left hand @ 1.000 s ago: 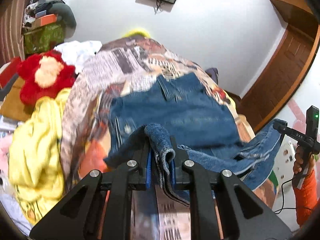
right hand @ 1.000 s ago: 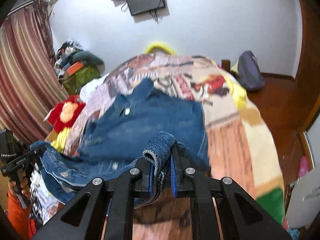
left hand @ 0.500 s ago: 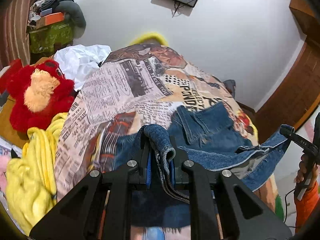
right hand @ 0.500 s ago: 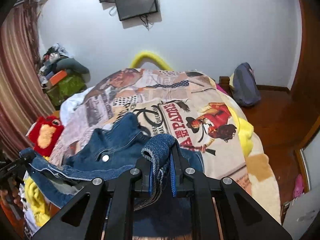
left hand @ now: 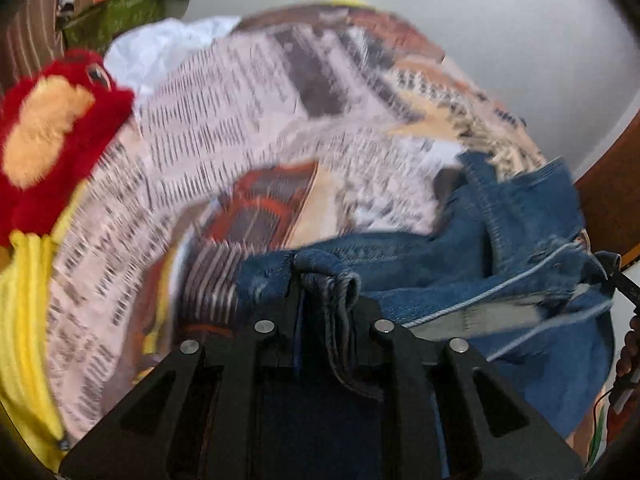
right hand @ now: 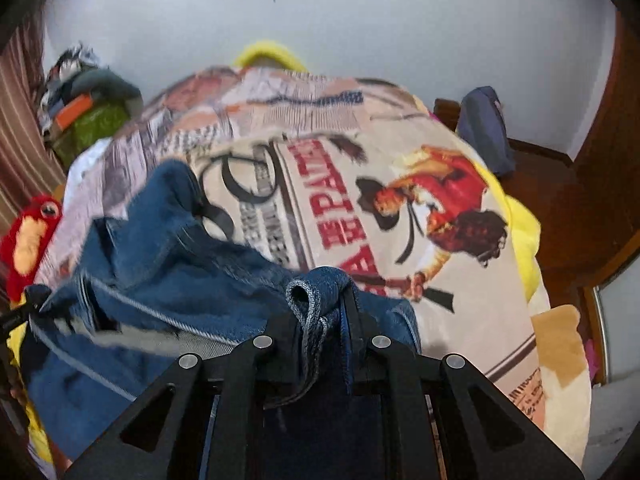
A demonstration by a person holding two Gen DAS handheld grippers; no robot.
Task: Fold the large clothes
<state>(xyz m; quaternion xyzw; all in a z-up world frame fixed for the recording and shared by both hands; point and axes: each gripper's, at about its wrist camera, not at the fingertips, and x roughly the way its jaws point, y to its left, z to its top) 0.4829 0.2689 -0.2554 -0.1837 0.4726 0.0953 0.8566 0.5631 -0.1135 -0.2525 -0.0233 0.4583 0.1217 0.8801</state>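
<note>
A blue denim jacket point(left hand: 500, 264) hangs bunched between my two grippers above a bed with a printed blanket point(left hand: 248, 120). My left gripper point(left hand: 326, 292) is shut on a fold of the jacket's hem. My right gripper point(right hand: 322, 296) is shut on another fold of the jacket point(right hand: 160, 248). The jacket's collar end stands up at the right of the left wrist view and at the left of the right wrist view. The other gripper's tip shows at the far edge of each view, pinching the cloth.
A red plush toy point(left hand: 52, 132) and yellow cloth point(left hand: 24, 320) lie at the bed's left side, with white cloth point(left hand: 160, 48) behind. A green box point(right hand: 92, 124) with clutter stands by the curtain. A dark backpack point(right hand: 484, 132) sits on the wooden floor right of the bed.
Both grippers have carried the jacket's hem forward over the bed. The jacket, flat a second ago, is now lifted and bunched, and more of the blanket shows.
</note>
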